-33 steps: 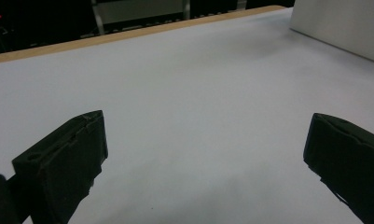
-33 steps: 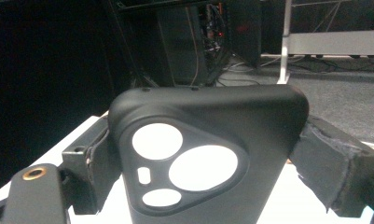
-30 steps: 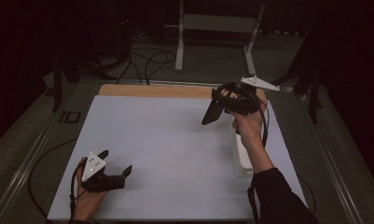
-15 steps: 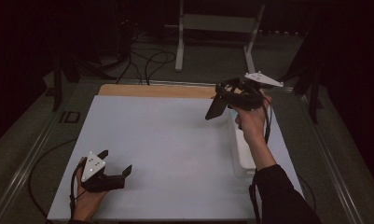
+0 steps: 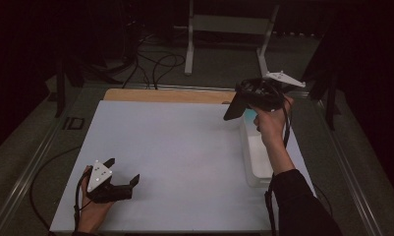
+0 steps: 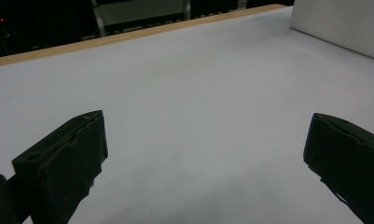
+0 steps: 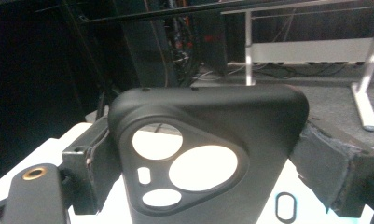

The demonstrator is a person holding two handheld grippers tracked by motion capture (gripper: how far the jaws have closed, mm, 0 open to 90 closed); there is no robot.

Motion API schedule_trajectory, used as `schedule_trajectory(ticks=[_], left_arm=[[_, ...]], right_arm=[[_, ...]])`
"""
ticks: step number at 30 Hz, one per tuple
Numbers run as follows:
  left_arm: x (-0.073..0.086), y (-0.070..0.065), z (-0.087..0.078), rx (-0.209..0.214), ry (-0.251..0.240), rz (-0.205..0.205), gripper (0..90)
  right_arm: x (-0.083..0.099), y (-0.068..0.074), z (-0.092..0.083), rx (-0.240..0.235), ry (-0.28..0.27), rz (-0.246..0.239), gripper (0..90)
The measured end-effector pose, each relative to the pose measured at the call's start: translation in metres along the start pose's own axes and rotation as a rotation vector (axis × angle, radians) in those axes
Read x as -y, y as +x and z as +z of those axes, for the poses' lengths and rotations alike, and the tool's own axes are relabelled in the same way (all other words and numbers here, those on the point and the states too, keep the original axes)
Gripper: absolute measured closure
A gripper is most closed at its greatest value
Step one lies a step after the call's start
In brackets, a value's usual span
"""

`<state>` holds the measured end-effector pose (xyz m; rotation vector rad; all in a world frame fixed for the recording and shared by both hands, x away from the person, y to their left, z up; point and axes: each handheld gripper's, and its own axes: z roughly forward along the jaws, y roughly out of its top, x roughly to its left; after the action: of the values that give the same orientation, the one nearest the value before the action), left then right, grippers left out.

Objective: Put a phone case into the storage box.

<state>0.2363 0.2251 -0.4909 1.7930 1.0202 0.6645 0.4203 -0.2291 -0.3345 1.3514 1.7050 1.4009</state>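
high view: above, facing forward-down | gripper views: close, along jaws | shared: white table (image 5: 184, 147)

White bin (image 5: 256, 162) (table's right edge)

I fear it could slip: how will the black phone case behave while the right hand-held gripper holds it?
The black phone case looks thin and hollow, so probably light and somewhat flexible. Its smooth surface may slip, though the right hand-held gripper clamps both side edges.

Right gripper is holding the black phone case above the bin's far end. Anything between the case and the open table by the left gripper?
Nothing visible. The case, shut in the right gripper, hangs above the white bin; the mat toward the open left gripper is bare.
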Motion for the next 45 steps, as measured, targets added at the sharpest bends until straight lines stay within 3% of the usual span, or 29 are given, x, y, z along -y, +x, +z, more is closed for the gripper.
schedule_trajectory(ticks=[21, 45], left_arm=[[0.000, 0.000, -0.001, -0.001, -0.002, 0.001, 0.1], [0.000, 0.000, -0.001, -0.001, -0.004, -0.002, 0.1]], right_arm=[[-0.002, -0.024, 0.003, 0.162, 0.024, -0.046, 14.7], [0.001, -0.038, 0.008, 0.243, 0.067, -0.062, 14.7]])
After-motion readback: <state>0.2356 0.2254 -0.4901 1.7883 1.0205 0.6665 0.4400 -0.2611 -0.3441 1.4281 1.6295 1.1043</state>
